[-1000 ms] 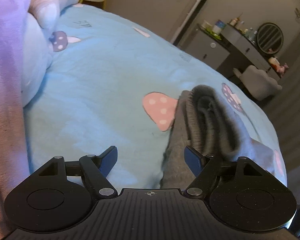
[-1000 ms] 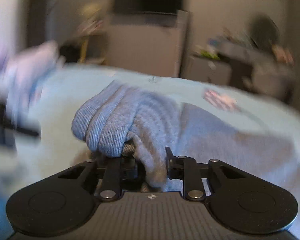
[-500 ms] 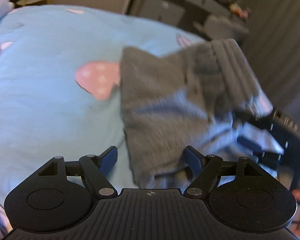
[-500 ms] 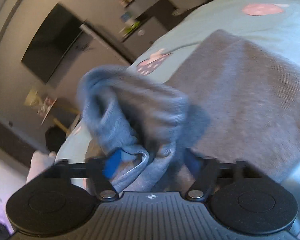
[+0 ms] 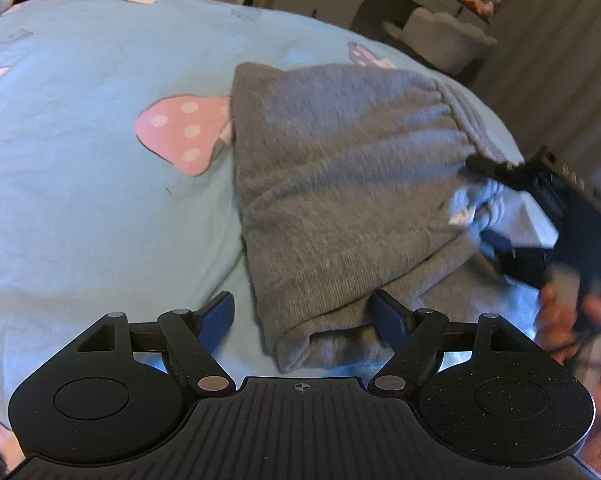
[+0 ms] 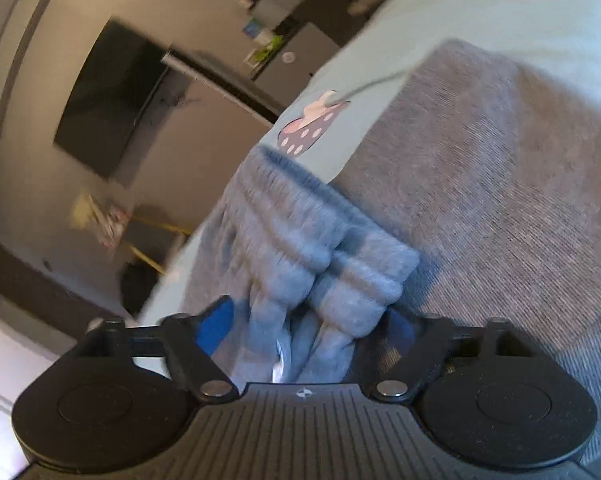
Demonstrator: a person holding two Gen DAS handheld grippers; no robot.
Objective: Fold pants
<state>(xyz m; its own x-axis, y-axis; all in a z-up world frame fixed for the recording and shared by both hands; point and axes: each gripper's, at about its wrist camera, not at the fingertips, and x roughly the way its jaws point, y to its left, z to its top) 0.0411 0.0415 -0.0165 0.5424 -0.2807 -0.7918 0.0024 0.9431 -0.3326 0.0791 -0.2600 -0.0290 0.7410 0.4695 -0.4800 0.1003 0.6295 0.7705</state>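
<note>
I am finding no readable text, brand, number or sign in either view. On the blue bedsheet [image 5: 80, 184], two small grey printed marks are showing well beyond the pink mushroom print [image 5: 184, 132], one toward the far left edge and one toward the far middle; both are staying too small and faint for me to read. A white tag [image 6: 279, 364] is peeking out of the grey pants [image 5: 340, 184] at the bunched waistband, but I am making out no lettering on it.
</note>
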